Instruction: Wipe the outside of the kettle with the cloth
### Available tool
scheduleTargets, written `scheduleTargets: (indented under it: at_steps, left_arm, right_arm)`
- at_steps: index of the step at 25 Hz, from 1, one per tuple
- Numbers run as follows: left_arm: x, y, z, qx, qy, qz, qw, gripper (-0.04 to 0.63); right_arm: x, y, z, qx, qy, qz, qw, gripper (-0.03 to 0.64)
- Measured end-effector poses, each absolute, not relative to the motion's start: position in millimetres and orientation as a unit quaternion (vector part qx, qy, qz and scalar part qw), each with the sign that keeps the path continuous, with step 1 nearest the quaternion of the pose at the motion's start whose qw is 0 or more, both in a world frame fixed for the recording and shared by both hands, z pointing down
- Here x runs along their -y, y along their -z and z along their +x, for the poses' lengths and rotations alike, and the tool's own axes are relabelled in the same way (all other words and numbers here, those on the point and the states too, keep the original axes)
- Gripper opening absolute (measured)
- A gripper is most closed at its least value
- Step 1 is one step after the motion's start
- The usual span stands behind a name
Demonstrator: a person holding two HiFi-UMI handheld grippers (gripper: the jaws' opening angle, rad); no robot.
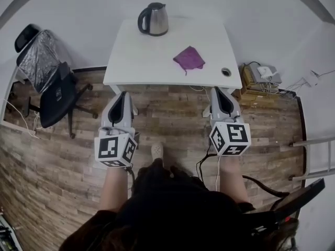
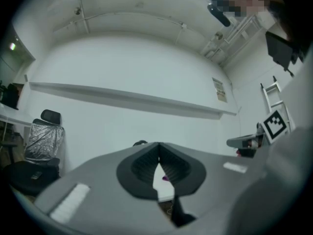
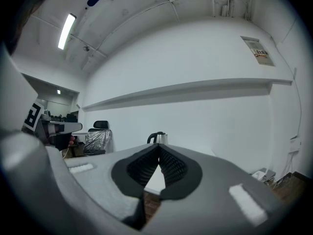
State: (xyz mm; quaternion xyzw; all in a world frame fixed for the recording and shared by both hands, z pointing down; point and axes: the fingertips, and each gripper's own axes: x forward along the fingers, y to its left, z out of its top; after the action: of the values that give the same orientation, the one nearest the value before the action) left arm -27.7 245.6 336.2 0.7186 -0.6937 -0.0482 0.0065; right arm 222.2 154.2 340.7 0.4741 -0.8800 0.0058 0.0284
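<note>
A steel kettle [image 1: 154,19] with a black handle stands at the back left of the white table [image 1: 136,61]. A purple cloth [image 1: 189,58] lies crumpled on the table's right half. My left gripper [image 1: 121,94] and right gripper [image 1: 222,91] hang side by side in front of the table's near edge, over the floor, both shut with nothing between the jaws. In the right gripper view the kettle [image 3: 157,137] peeks above the shut right gripper [image 3: 158,147]. In the left gripper view a sliver of the cloth [image 2: 165,178] shows past the shut left gripper [image 2: 159,146].
A black office chair [image 1: 52,82] with a silver cover stands left of the table. A small round object [image 1: 226,72] sits at the table's front right corner. Boxes and cables [image 1: 261,77] lie on the floor to the right. A ladder [image 1: 316,158] leans at the right edge.
</note>
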Motion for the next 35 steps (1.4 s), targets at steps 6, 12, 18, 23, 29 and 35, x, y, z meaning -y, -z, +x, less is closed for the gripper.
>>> scheduleTargets:
  at_steps: [6,12,18,23,29,35]
  left_arm:
    - [-176.4,-330.8,-64.5,0.671,0.043,0.74,-0.001,0.003]
    - [-122.0,-333.5,-83.7,0.65,0.031,0.76,0.002,0.003]
    - [-93.9,-347.0,-93.5,0.643,0.035,0.764,0.028,0.003]
    - [-61.2,-356.3,-102.3,0.656,0.025,0.753,0.037,0.003]
    - [-8.3,-353.0,-102.3,0.664,0.008,0.748,0.025,0.003]
    - [37.0,-356.4,-112.6,0.677,0.006,0.735,0.036,0.003]
  right_arm:
    - [-97.4,-337.9,194.7,0.866,0.001,0.499,0.032,0.003]
    - [-62.8,-345.6,175.9,0.854,-0.004,0.518,0.048,0.003]
    - [-35.4,-362.9,171.7,0.85,-0.02,0.522,0.066,0.003]
    - [-0.4,-376.9,167.6,0.859,-0.027,0.506,0.079,0.003]
    - [46.8,-399.0,163.6,0.87,-0.042,0.481,0.099,0.003]
    - [84.2,-410.5,153.9,0.881,-0.053,0.456,0.116,0.003]
